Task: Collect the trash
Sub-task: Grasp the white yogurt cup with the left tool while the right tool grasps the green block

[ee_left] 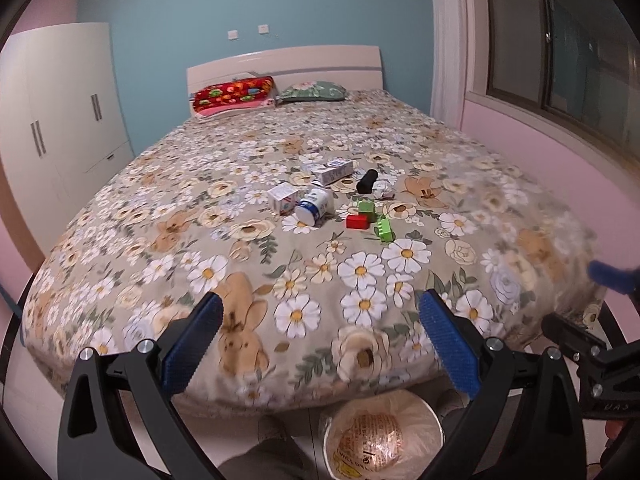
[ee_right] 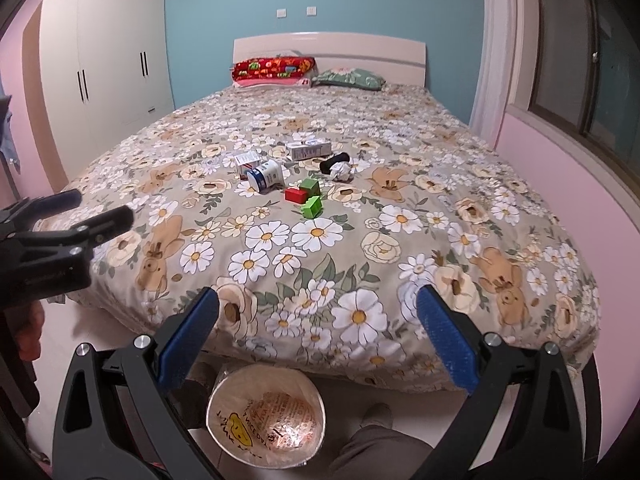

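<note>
At the foot of the bed (ee_left: 208, 216), the left wrist view looks up the floral bedspread, with the left claw (ee_left: 320, 340) spread wide and holding nothing, its blue pads (ee_left: 192, 344) hanging over the near edge of the mattress. Mid-bed lies a loose cluster of things: a white and blue tub (ee_left: 314, 206) on its side, a small white carton (ee_left: 283, 198) just left of it, a longer white box (ee_left: 334, 171) behind, a black cylinder (ee_left: 367, 181) beside a crumpled paper ball (ee_left: 382, 188), and nearer the camera a red block (ee_left: 357, 222) with two green blocks (ee_left: 367, 210) close by. A bin lined with a printed plastic bag (ee_left: 382, 436) stands on the floor below the bed's edge, between the fingers. Part of the right claw (ee_left: 612, 276) shows at the right edge. From the right wrist view, the right claw (ee_right: 318, 336) is likewise open and empty above the bed's near edge, and the lined bin (ee_right: 266, 412) sits on the floor just below. The same cluster lies well up the bed: tub (ee_right: 266, 176), carton (ee_right: 247, 162), box (ee_right: 310, 149), cylinder (ee_right: 334, 163), paper ball (ee_right: 341, 171), red block (ee_right: 295, 195) and green blocks (ee_right: 311, 207). The left claw (ee_right: 98, 210) shows at the left, jaws parted. A white wardrobe (ee_right: 104, 76) stands against the far wall.
</note>
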Tool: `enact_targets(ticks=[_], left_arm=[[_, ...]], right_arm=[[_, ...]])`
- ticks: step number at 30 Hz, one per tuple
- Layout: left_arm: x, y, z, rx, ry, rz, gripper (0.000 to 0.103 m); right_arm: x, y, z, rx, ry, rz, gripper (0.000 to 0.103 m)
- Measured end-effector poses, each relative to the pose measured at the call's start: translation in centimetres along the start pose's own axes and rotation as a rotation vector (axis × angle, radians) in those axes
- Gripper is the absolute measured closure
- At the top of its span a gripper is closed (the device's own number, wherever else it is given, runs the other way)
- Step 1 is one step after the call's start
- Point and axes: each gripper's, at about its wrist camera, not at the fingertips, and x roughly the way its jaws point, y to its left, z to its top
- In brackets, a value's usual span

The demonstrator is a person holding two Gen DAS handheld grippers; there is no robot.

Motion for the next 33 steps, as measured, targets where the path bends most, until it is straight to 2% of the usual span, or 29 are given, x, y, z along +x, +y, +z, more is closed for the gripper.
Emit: enact_targets(ticks=[5,16,22,26,33], left_arm=[[4.4,0.4,2.5,-0.003,0.024,0.002,0.004],[15.1,2.1,6.4,-0.042,0.137,-0.068,0.004],[21.1,2.7,7.7,-0.059,0.182,-0.072,0.004],[24.8,3.1,8.2,-0.056,0.208,-0.052,0.004],[30.4,3.5,8.8,-0.054,0.23,-0.067,0.004]], right_arm=[[4.0,-0.3,1.8,0.007,0.035,0.006,0.007],[13.8,-0.2,5.1,0.023,0.117,0.021,0.007],[19.5,-0.6,5.6,0.055,0.184,0.036,0.007],[23.5,-1.0,6.2,0.074,0.21,0.033,0.007],[28.9,-1.4,7.0,0.101,0.238,0.031,0.007]])
